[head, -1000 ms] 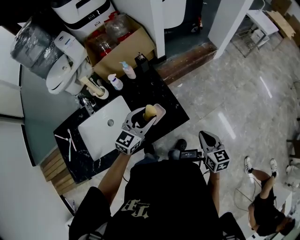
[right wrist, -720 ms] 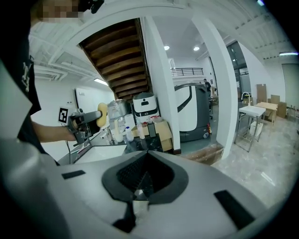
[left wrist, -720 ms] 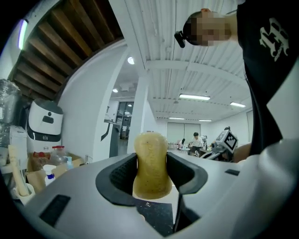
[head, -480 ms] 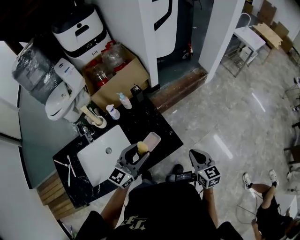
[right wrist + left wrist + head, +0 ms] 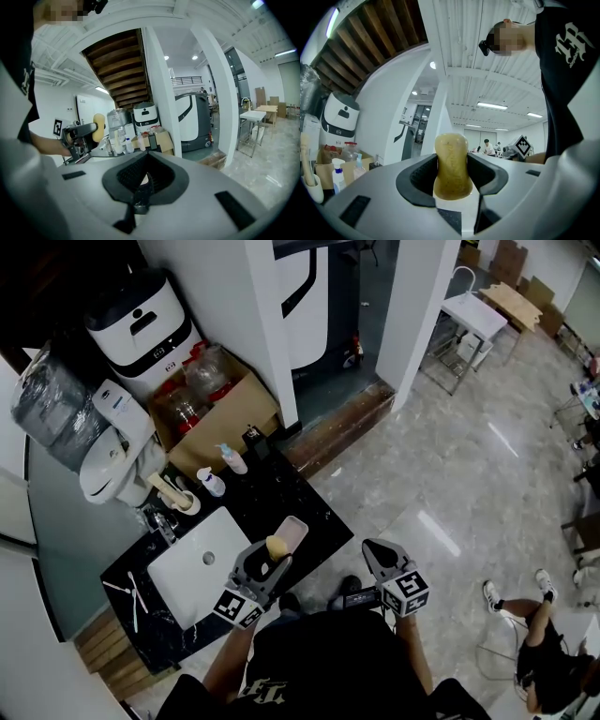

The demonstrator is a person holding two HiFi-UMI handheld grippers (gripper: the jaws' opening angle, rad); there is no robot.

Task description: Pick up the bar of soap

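over the counter [image 5: 298, 495], left hand-held gripper [image 5: 270, 557] clamps soap [image 5: 276, 546]

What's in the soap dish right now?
The dish looks empty where it shows; its near end is covered by the soap held in the left gripper.

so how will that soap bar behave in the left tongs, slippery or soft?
Probably stiff: the soap stands upright between the left tongs without sagging. Likely slippery: its edges look rounded and smooth, and its top sticks out past the pads, so it could squirt out. It seems light, being small beside the tongs.
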